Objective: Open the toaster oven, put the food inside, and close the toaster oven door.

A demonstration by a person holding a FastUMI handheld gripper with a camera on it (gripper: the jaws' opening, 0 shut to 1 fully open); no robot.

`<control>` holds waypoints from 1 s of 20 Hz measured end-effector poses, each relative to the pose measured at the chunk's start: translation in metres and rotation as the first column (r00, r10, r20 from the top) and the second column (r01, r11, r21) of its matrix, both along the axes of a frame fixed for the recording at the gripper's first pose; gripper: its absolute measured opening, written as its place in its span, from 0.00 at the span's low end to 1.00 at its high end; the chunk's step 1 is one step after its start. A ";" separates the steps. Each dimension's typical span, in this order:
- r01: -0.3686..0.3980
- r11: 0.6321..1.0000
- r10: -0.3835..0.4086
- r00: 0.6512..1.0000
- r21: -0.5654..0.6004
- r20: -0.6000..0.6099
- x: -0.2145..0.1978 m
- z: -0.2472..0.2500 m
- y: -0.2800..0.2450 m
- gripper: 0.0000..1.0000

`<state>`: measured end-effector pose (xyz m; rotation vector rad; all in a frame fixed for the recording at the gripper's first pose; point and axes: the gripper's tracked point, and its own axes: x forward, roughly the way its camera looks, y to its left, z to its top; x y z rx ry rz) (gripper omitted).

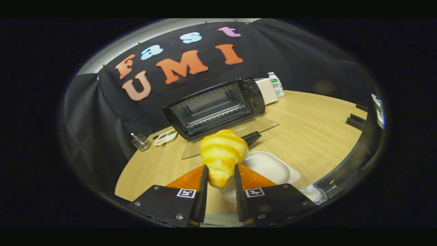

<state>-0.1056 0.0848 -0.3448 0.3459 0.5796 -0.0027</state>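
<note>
A yellow croissant-shaped food piece (223,153) sits between my fingers, lifted above the table, and my gripper (220,171) is shut on it. Both fingers press its sides. Beyond it stands the black toaster oven (215,107) with its glass door (235,131) folded down flat toward me, so the wire rack inside shows. The door's dark handle (252,137) lies just past the food. A white square plate (273,167) rests on the table under and to the right of the fingers.
The wooden table (314,126) stretches to the right of the oven. A white bottle (276,83) and a white box (266,90) stand behind the oven. A small wire holder (140,141) and a flat packet (165,137) lie left of the oven.
</note>
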 end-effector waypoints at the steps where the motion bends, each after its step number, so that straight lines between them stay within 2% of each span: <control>1: -0.006 0.999 0.006 1.000 0.035 0.014 0.009 0.003 0.004 0.38; 8: -0.052 0.970 0.031 0.995 0.236 0.093 0.073 0.018 0.038 0.38; 16: -0.050 0.905 -0.001 0.993 0.422 0.120 0.148 0.016 0.052 0.37; 20: -0.025 0.854 -0.035 0.994 0.519 0.106 0.184 0.012 0.058 0.37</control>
